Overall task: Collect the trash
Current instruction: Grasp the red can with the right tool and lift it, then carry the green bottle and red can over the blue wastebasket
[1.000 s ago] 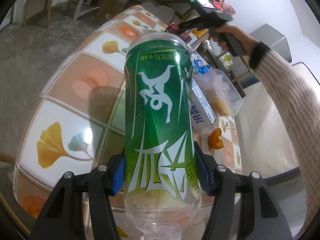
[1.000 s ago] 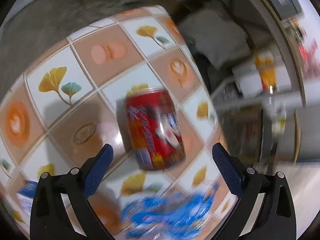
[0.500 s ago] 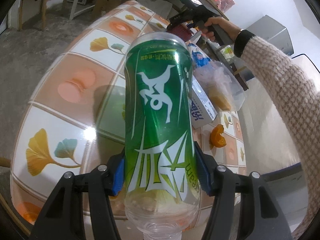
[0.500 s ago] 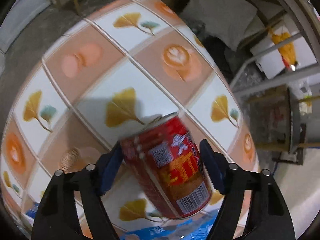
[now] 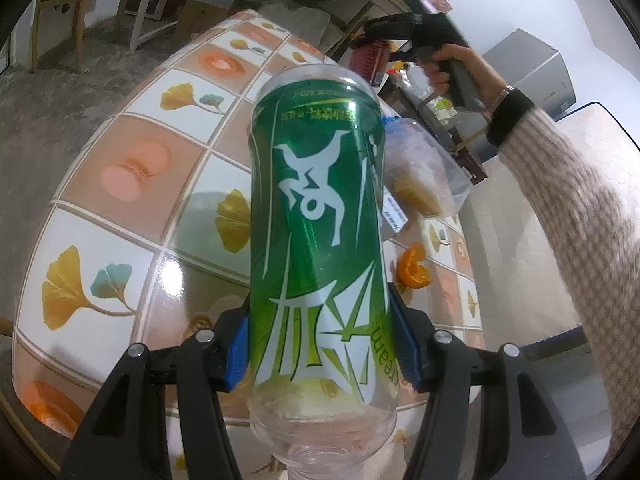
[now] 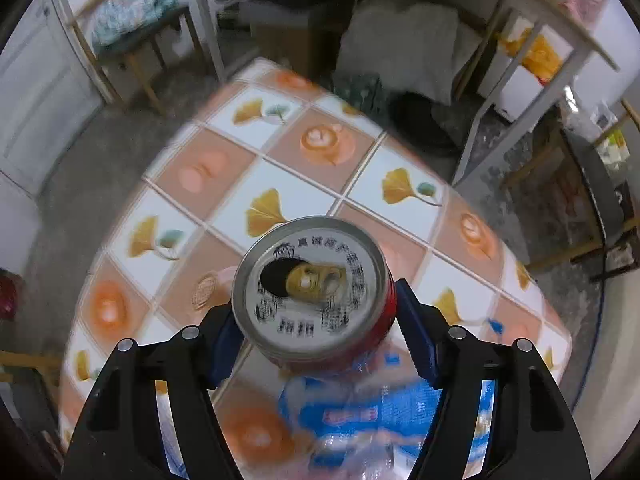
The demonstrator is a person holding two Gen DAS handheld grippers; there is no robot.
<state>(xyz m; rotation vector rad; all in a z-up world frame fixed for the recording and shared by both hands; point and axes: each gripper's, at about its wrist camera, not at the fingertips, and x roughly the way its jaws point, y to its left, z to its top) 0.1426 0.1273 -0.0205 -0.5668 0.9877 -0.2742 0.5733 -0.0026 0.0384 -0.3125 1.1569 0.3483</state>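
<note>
Left gripper [image 5: 320, 354]: blue pads pressed on both sides of a green-labelled clear plastic bottle [image 5: 318, 232], held neck toward the camera above the table.
Right gripper [image 6: 316, 332]: jaws closing on a red drink can [image 6: 312, 288], pads touching its sides; the opened silver top faces the camera, lifted off the table.
Table [image 5: 120, 236]: tiled with ginkgo-leaf and orange patterns.
Still on the table: orange peel [image 5: 414, 270], a clear plastic bag [image 5: 424, 172], a blue wrapper [image 6: 384, 412].
Person: knit sleeve [image 5: 576, 224], right hand [image 5: 452, 68] gripping the handle.
</note>
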